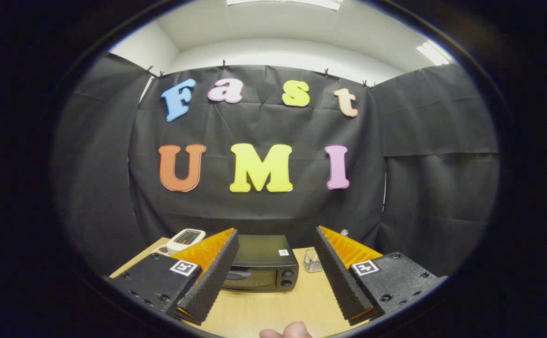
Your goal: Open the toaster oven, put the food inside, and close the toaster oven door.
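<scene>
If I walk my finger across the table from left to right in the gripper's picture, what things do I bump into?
White gadget → black toaster oven, door shut, beyond the open gripper → small clear container.

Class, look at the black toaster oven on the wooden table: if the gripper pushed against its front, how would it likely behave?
The toaster oven looks boxy and rigid, so it should not flex. It sits flat and low on the table, so tipping or rolling seems unlikely. On smooth wood it might slide back. The gripper has its fingers open, short of it.
</scene>
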`<state>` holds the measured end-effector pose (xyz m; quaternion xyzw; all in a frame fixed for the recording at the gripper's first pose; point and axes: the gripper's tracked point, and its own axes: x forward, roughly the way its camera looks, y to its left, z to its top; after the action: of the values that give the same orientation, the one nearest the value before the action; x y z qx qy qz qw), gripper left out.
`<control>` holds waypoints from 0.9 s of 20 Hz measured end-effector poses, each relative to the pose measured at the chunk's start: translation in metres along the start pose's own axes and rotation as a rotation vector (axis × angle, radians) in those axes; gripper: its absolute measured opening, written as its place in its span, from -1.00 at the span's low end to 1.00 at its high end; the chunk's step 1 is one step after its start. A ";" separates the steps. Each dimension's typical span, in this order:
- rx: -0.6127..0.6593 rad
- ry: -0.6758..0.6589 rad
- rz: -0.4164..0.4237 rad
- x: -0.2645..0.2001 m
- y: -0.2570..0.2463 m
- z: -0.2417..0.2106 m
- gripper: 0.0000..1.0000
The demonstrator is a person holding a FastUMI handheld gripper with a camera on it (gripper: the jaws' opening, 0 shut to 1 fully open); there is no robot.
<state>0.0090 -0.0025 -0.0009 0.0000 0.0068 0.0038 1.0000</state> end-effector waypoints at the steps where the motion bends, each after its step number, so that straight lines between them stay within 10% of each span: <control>1: 0.000 -0.001 0.001 0.002 -0.001 0.002 1.00; 18: 0.019 0.050 0.061 0.019 0.019 -0.017 1.00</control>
<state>0.0276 0.0165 -0.0178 0.0096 0.0318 0.0341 0.9989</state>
